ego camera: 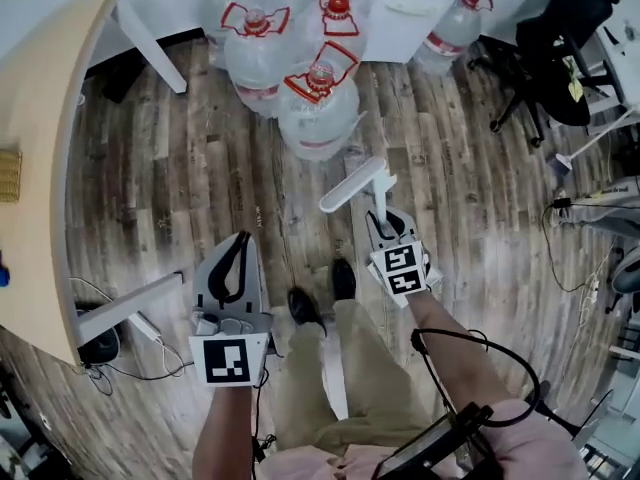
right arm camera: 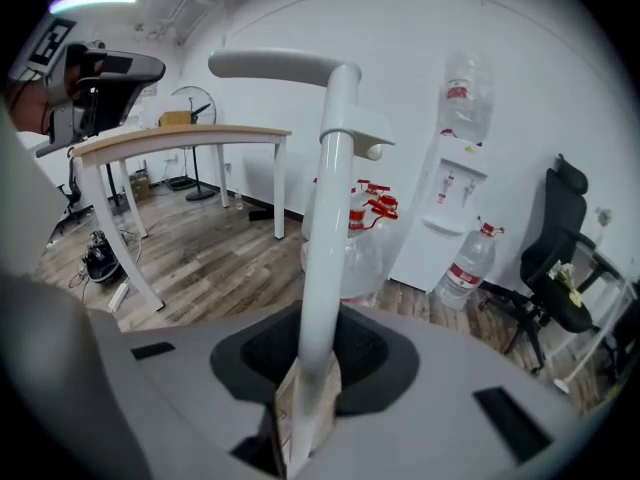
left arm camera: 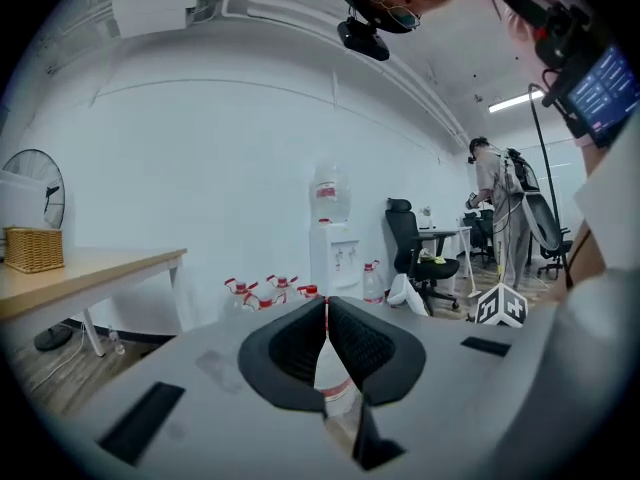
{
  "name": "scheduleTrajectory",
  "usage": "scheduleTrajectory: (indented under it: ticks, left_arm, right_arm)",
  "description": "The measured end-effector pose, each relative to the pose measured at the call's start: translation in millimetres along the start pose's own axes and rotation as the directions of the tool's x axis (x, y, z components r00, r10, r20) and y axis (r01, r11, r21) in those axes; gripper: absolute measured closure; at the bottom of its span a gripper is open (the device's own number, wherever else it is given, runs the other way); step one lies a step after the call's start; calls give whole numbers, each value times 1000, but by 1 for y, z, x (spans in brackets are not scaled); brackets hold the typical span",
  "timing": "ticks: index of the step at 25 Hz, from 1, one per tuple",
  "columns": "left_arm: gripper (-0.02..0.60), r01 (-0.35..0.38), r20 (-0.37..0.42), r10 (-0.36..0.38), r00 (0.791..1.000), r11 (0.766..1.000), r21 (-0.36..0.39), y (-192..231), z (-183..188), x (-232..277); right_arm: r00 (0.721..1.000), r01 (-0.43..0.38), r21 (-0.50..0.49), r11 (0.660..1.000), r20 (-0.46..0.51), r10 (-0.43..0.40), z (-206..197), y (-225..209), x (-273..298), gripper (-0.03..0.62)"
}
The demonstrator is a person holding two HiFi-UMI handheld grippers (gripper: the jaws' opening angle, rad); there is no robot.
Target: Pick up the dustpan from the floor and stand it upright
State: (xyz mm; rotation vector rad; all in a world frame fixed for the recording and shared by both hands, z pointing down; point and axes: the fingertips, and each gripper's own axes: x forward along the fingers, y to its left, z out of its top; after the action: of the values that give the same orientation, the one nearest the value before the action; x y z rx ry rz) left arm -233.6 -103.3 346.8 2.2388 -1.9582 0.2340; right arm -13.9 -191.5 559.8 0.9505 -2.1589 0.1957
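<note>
Squarely between the jaws of the right gripper (right arm camera: pixel 318 353) sits the white dustpan handle (right arm camera: pixel 330 228), both pads clamped on its lower shaft. The pole runs up toward 12 o'clock, near upright, with a crossbar grip on top pointing to 9 o'clock. The pan end is out of sight below the jaws. From the head view, the right gripper (ego camera: pixel 392 230) has the dustpan handle (ego camera: pixel 352 185) showing just past its tips at 11 o'clock, above the wooden floor (ego camera: pixel 180 198). Left gripper (left arm camera: pixel 326 313): jaws pressed together tip to tip, nothing held, only a sliver of a bottle visible behind the seam. In the head view, the left gripper (ego camera: pixel 240 243) hangs at 8 o'clock of the right one, well apart from the handle. Two dark shoes (ego camera: pixel 343 278) lie between the grippers. A cluster of water bottles (ego camera: pixel 318 108) with red caps stands at 12 o'clock of the handle, near it. Curved desk (ego camera: pixel 40 168) at 9 o'clock, black office chair (ego camera: pixel 560 48) at 2 o'clock. The right gripper view also shows a water dispenser (right arm camera: pixel 455 218) by the wall at 2 o'clock.
</note>
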Motion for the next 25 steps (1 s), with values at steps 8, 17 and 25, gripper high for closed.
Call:
scheduleTrajectory:
  ticks: [8, 17, 25]
  left_arm:
    - [566, 65, 31, -66, 997, 997, 28, -64, 33, -44]
    - [566, 116, 73, -122, 990, 990, 85, -149, 67, -75]
    - [566, 167, 70, -180, 981, 973, 156, -199, 83, -92]
  right_arm:
    - [999, 28, 16, 999, 21, -28, -30, -11, -89, 510]
    - [999, 26, 17, 1000, 28, -27, -77, -18, -146, 511]
    - [999, 31, 34, 999, 21, -31, -108, -17, -180, 511]
